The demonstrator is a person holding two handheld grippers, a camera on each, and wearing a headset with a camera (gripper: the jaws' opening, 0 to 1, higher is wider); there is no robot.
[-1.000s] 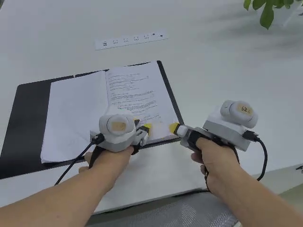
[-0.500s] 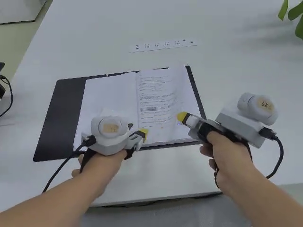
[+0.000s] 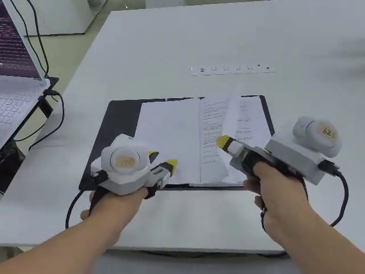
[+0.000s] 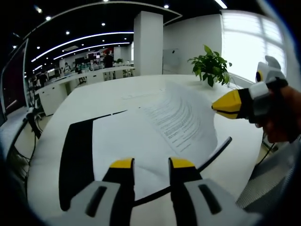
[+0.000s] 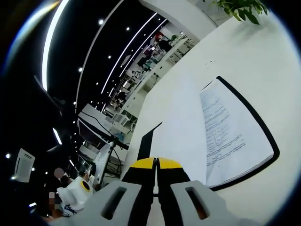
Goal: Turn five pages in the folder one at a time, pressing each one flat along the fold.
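Note:
A black folder (image 3: 117, 123) lies open on the white table, with white sheets on its left and printed pages on its right. My right gripper (image 3: 221, 141) is shut on the lower edge of one printed page (image 3: 232, 114), which stands lifted and curls over the right stack. In the right gripper view the jaws (image 5: 155, 163) meet on that sheet (image 5: 181, 127), above the printed page (image 5: 230, 127) still lying flat. My left gripper (image 3: 162, 161) hovers open at the folder's near edge. Its own view shows its jaws (image 4: 151, 164) apart, the raised page (image 4: 183, 117) and the right gripper (image 4: 229, 103) pinching it.
A laptop (image 3: 14, 85) with cables (image 3: 51, 114) sits off the table's left side. A white power strip (image 3: 232, 69) lies beyond the folder. A potted plant (image 4: 210, 68) stands at the far right. The table's front edge runs just under my hands.
The right gripper has closed on a right-hand page and raised it off the stack. The left gripper has stayed near the folder's front edge. The head camera has shifted.

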